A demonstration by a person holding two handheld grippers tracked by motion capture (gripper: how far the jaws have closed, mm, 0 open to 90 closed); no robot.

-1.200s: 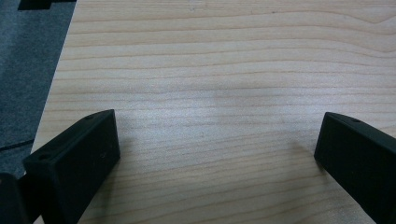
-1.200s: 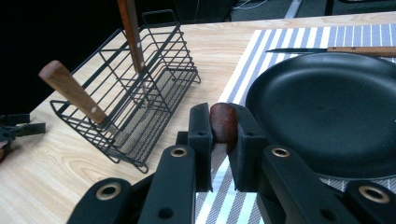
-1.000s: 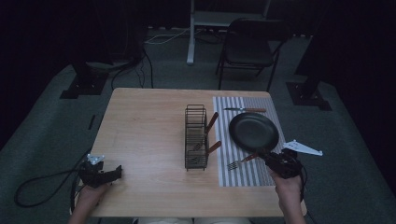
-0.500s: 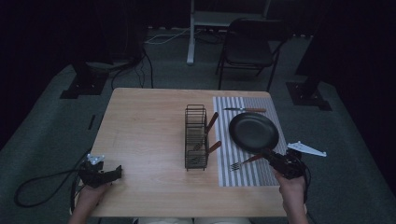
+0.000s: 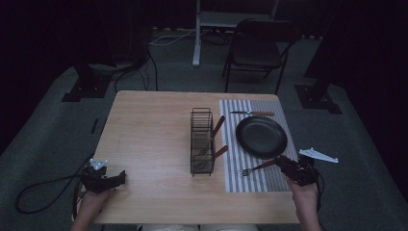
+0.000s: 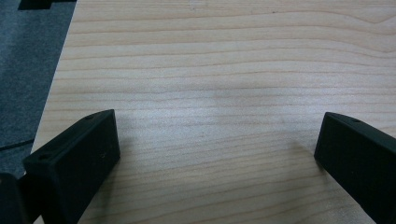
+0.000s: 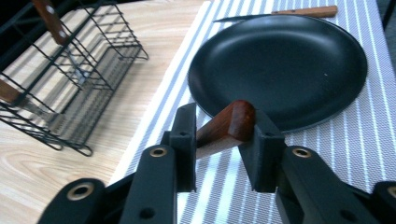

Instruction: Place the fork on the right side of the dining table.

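Observation:
A fork (image 5: 260, 167) with a reddish wooden handle (image 7: 229, 126) lies slanted on the striped placemat (image 5: 255, 183), just in front of the black plate (image 5: 261, 136). My right gripper (image 5: 285, 163) sits at the handle's end. Its jaws have just been opening and stand open a little, with the handle loose between them (image 7: 225, 117). A knife (image 5: 252, 113) lies on the mat behind the plate (image 7: 280, 65). My left gripper (image 5: 120, 177) rests at the table's near left corner, jaws wide open over bare wood (image 6: 217, 140).
A black wire rack (image 5: 202, 142) stands mid-table beside the mat and holds wooden-handled utensils (image 5: 219, 126). In the right gripper view the rack (image 7: 70, 70) is to the left. A folding chair (image 5: 255, 48) stands beyond the far table edge.
My right gripper has shifted slightly right and lower with the fork, whose tines now rest on the mat. The left gripper has stayed still.

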